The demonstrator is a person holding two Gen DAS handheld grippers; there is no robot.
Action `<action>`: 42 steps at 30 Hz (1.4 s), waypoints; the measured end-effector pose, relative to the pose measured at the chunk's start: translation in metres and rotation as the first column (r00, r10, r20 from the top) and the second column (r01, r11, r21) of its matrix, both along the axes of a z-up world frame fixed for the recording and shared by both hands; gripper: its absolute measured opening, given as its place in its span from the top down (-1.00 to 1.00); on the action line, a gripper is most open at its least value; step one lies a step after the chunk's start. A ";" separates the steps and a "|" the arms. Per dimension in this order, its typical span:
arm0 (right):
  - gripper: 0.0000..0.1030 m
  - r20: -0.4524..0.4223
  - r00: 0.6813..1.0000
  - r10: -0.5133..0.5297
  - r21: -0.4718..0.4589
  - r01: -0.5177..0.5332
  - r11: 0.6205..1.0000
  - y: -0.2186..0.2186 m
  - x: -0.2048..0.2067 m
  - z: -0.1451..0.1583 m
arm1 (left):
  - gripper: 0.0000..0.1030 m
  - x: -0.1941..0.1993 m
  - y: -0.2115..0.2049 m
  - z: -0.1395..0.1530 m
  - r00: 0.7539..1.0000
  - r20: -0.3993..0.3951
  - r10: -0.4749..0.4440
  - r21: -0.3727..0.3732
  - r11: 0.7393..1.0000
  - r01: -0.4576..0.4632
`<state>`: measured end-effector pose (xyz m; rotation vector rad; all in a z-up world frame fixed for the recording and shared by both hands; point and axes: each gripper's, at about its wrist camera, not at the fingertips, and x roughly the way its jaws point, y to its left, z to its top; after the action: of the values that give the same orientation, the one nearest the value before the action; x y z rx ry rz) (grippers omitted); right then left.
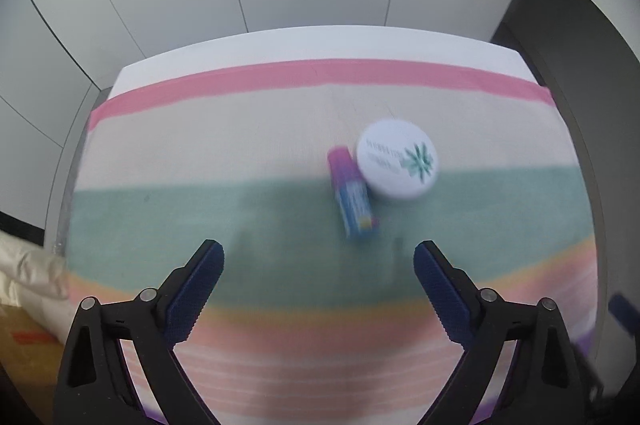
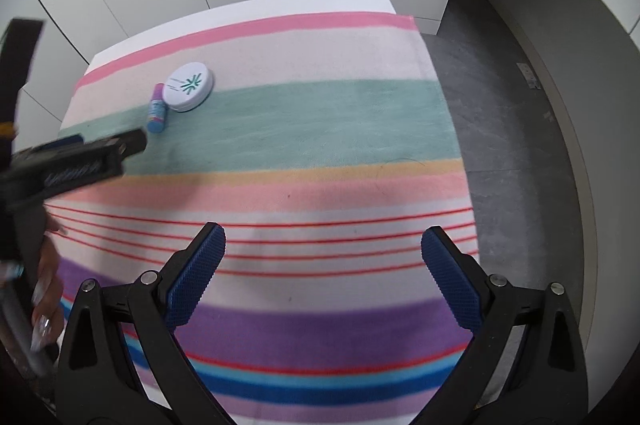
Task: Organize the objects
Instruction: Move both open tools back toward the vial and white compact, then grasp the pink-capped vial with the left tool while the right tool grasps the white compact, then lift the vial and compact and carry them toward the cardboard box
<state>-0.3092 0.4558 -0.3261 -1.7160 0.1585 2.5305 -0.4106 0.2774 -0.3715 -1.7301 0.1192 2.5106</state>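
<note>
On a table spread with a broad-striped cloth [image 2: 320, 129] of pink, cream, teal, yellow, thin red lines, purple and blue, two small things lie together toward the far side. One is a round white plastic jar [image 1: 397, 157] with a flat lid bearing a green starburst mark and some blurred lettering; the other is a small tube-shaped stick [image 1: 353, 197], magenta at its far end and blue along the rest, lying on its side. The stick lies just beside the jar on its left and seems to touch it, with its blue end pointing back toward the near side. Both straddle the line where the cream stripe meets the teal one.

The left gripper [image 1: 319, 257], black-armed with blue ridged pads, hangs above the teal stripe with its jaws spread wide and nothing between them. The stick lies just ahead of its fingertips, a little toward its right finger, and the jar is beyond that, further right.

The right gripper [image 2: 323, 245] is of the same make, likewise spread wide and empty, and hovers over the thin red lines nearer the front edge. From its view the jar and stick are well apart from it, far ahead and off to the left, with the left gripper's black body between.
</note>
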 end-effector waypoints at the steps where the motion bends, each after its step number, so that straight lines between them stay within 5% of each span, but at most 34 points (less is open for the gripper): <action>1: -0.94 0.000 1.000 0.002 -0.003 -0.002 1.000 0.000 -0.004 -0.003 | -0.81 -0.007 0.002 -0.005 1.000 0.005 0.007 -0.005 1.000 -0.007; 4: -0.94 0.000 1.000 0.016 -0.003 -0.016 1.000 -0.007 -0.017 -0.012 | -0.55 -0.022 0.005 -0.021 0.999 0.035 0.017 -0.038 0.999 -0.015; 10: -0.94 -0.037 0.995 0.088 0.024 -0.087 0.996 -0.034 -0.040 -0.015 | -0.26 -0.023 -0.015 -0.016 0.999 -0.002 0.045 0.010 0.999 -0.045; 12: -0.94 -0.056 0.992 0.117 0.027 -0.116 0.993 -0.045 -0.049 -0.016 | -0.02 -0.024 -0.023 -0.013 0.999 -0.021 0.040 0.009 0.999 -0.039; 14: -0.94 -0.073 0.988 0.138 0.026 -0.136 0.990 -0.055 -0.059 -0.017 | 0.53 -0.025 -0.031 -0.009 0.998 -0.028 0.047 0.009 0.999 -0.047; 15: -0.94 -0.084 0.985 0.149 0.020 -0.148 0.989 -0.060 -0.067 -0.017 | 0.62 -0.026 -0.037 -0.008 0.998 -0.029 0.057 0.008 0.998 -0.057; 25: -0.91 -0.095 0.982 0.161 -0.041 -0.165 0.985 -0.106 -0.130 -0.043 | 0.63 -0.032 -0.077 -0.011 0.993 -0.044 0.110 0.005 0.994 -0.110; 28: -0.67 -0.106 0.986 0.131 0.001 -0.131 0.991 -0.117 -0.141 -0.050 | 0.63 -0.032 -0.071 -0.011 0.994 -0.049 0.101 -0.012 0.995 -0.102; 31: -0.16 -0.124 0.984 0.131 0.043 -0.127 0.991 -0.124 -0.141 -0.047 | 0.63 -0.032 -0.065 -0.012 0.994 -0.054 0.091 -0.032 0.995 -0.092; 42: -0.16 -0.102 0.991 0.087 0.013 -0.086 0.996 -0.097 -0.123 -0.023 | 0.63 -0.023 -0.066 0.005 0.995 -0.049 0.085 -0.029 0.996 -0.087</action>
<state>-0.4325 0.3590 -0.3492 -1.6249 0.0807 2.6781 -0.4334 0.2112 -0.3663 -1.7226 0.0889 2.6254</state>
